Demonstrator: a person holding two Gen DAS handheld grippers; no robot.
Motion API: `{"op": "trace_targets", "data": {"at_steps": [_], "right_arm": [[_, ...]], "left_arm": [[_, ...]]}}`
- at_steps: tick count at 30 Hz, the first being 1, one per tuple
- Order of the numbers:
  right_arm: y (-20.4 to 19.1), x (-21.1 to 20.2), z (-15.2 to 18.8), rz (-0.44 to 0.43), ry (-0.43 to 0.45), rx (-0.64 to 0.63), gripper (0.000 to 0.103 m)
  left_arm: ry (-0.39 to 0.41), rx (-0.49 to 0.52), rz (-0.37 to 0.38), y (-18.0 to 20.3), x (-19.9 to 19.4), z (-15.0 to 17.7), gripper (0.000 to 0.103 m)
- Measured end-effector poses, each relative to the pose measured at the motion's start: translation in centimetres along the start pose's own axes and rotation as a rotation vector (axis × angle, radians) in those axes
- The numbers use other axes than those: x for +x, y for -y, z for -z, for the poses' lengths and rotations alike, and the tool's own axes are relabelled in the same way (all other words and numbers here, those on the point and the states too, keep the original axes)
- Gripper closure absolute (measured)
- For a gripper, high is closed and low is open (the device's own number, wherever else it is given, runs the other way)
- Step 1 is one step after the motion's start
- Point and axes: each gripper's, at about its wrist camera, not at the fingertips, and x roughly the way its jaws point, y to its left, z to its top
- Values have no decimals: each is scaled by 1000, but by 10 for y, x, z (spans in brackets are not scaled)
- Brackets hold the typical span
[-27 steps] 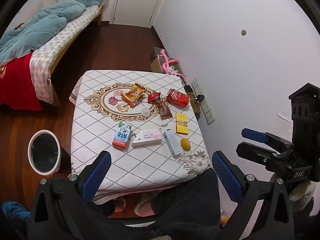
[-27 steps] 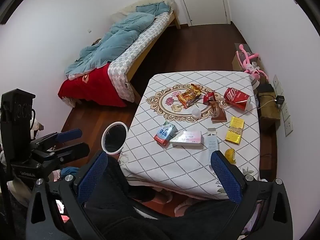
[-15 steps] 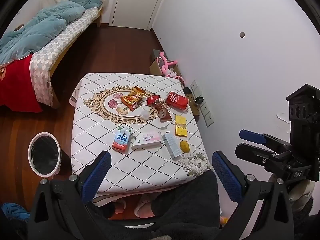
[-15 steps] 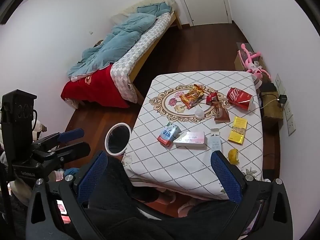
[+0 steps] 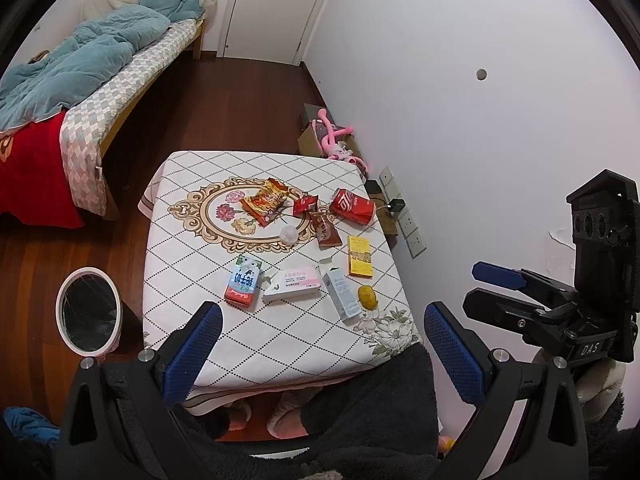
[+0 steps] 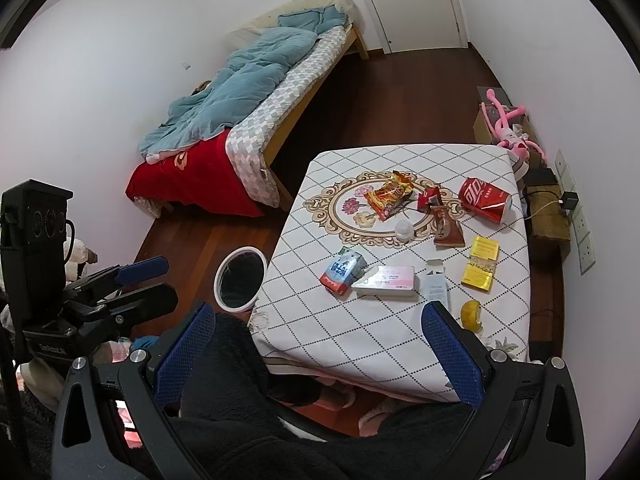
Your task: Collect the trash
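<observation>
Trash lies on a small table (image 5: 180,248) with a white diamond-pattern cloth: an orange snack bag (image 5: 266,201), a red cup (image 5: 353,206), a brown wrapper (image 5: 325,232), a yellow box (image 5: 359,257), a blue-red carton (image 5: 244,280), a pink-white box (image 5: 294,284), a pale blue box (image 5: 341,295) and a yellow peel (image 5: 368,297). A white-rimmed bin (image 5: 88,310) stands on the floor left of the table. My left gripper (image 5: 320,356) is open and empty, high above the near table edge. My right gripper (image 6: 320,356) is also open and empty, also seen in the left wrist view (image 5: 500,292).
A bed (image 5: 80,80) with a blue duvet stands at the far left. A door (image 5: 276,8) is at the back. A pink toy (image 5: 334,138) and a cardboard box sit by the right wall, with wall sockets (image 5: 404,216). My dark-clothed legs are below the grippers.
Both grippers have risen and drawn back a little, so the table looks smaller and farther. Nothing on the table has moved. Both grippers stay open.
</observation>
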Motion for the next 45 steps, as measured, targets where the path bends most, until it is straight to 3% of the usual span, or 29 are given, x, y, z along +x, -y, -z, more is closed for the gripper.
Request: {"op": "trace_targets", "data": {"at_steps": [45], "right_arm": [[-10,0,-4,-6,6,-16,0]], "left_arm": [[21,-4,-1,-4,-3,2,0]]}}
